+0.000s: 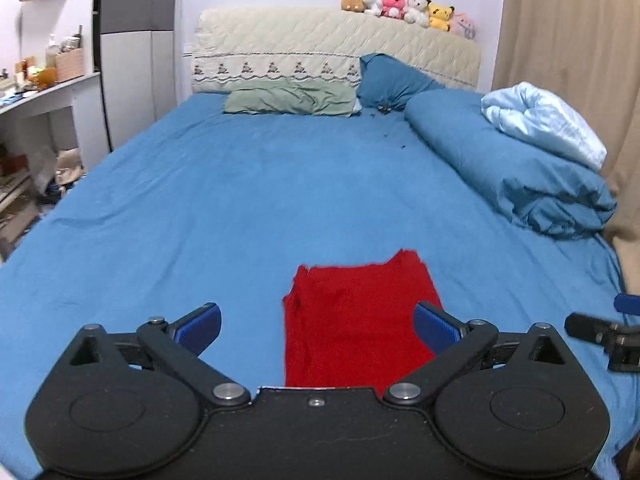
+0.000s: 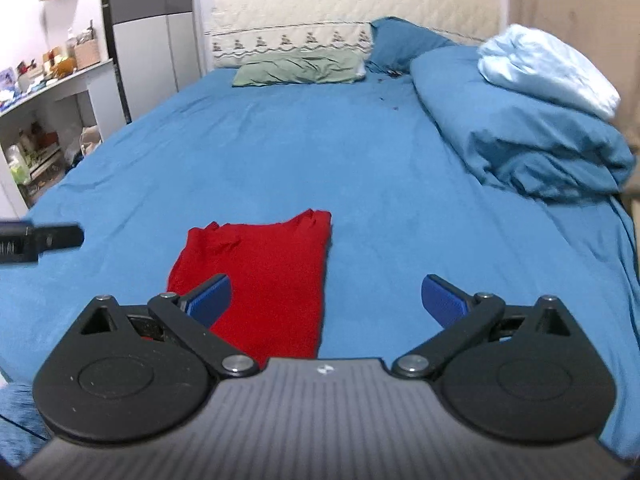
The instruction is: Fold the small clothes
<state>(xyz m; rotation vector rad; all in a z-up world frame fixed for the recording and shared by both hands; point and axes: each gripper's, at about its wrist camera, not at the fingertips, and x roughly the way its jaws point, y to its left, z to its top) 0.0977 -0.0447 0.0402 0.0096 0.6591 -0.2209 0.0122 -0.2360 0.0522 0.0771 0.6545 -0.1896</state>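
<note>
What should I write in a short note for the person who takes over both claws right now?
Left claw: open, holding nothing, above the near part of the red knitted garment.
Right claw: open, holding nothing, to the garment's right.
The garment lies flat as a long rectangle on the blue bed sheet.
Done: sides seem folded in.
Left: probably fold it in half lengthwise end to end.

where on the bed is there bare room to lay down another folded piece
Bare blue sheet runs from the folded red garment up to the green pillow, and left of the garment. The right edge is crowded by the rolled blue duvet under a pale blue blanket.
</note>
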